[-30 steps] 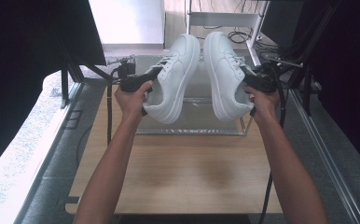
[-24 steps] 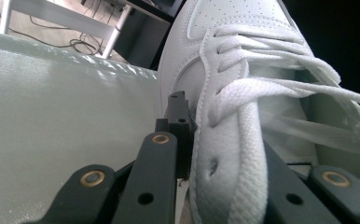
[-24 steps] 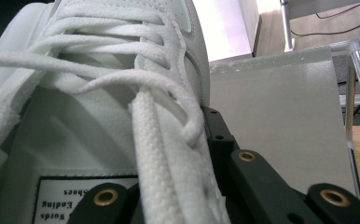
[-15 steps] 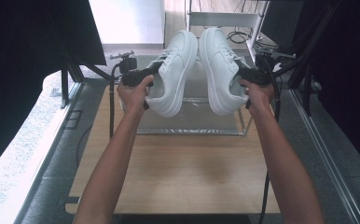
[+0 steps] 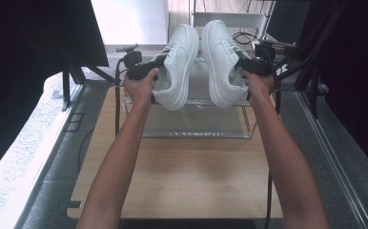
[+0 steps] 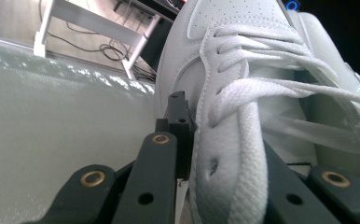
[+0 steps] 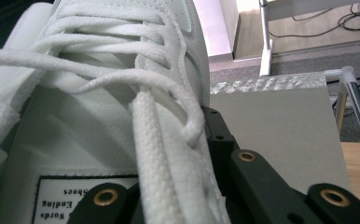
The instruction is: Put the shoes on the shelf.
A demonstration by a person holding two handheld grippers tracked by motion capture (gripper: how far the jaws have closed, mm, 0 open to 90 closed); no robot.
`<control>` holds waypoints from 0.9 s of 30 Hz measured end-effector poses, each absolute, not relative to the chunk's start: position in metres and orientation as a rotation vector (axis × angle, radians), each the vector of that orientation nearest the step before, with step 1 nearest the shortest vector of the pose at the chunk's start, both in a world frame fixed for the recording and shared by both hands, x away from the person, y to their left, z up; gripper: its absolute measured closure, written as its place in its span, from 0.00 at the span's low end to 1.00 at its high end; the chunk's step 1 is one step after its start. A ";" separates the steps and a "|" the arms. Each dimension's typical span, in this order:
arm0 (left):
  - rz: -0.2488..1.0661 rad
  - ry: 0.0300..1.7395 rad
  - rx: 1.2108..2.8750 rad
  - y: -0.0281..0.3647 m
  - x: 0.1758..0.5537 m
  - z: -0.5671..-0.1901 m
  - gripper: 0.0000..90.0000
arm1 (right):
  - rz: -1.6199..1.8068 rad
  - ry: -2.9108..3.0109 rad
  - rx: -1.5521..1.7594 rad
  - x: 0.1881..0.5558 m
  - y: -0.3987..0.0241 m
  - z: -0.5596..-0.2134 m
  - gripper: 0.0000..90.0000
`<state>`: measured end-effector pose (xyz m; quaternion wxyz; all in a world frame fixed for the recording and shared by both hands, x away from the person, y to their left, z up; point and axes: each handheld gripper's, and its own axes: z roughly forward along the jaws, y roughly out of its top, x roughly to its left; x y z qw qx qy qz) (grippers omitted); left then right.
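Note:
Two white lace-up sneakers are held up in the air above a clear rack. My left gripper (image 5: 146, 71) is shut on the left sneaker (image 5: 178, 59), its jaws pinching the laced side wall (image 6: 225, 70). My right gripper (image 5: 256, 67) is shut on the right sneaker (image 5: 221, 59), clamping the side wall beside the tongue and its label (image 7: 122, 116). The shoes stand toes up and away from me, their soles facing each other with a narrow gap between them. In both gripper views one jaw is partly hidden behind the shoe's side.
Under the shoes stands a clear rack (image 5: 196, 126) at the far end of the wooden table (image 5: 182, 176). Black stands and cables (image 5: 125, 57) flank it on both sides. A white shelf frame (image 5: 230, 19) lies on the floor beyond.
Both hands have drawn inward and slightly up, bringing the two sneakers from clearly apart to nearly sole against sole. Both grips are unchanged.

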<state>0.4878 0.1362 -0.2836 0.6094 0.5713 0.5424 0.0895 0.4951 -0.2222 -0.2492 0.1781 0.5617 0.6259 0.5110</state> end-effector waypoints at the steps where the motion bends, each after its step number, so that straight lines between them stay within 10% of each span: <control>1: 0.208 1.256 1.319 0.135 0.489 -0.283 0.93 | 1.442 1.769 1.593 0.496 -0.222 -0.250 0.98; 27: 0.248 1.361 1.336 0.129 0.507 -0.292 0.93 | 1.392 1.738 1.689 0.520 -0.215 -0.268 0.98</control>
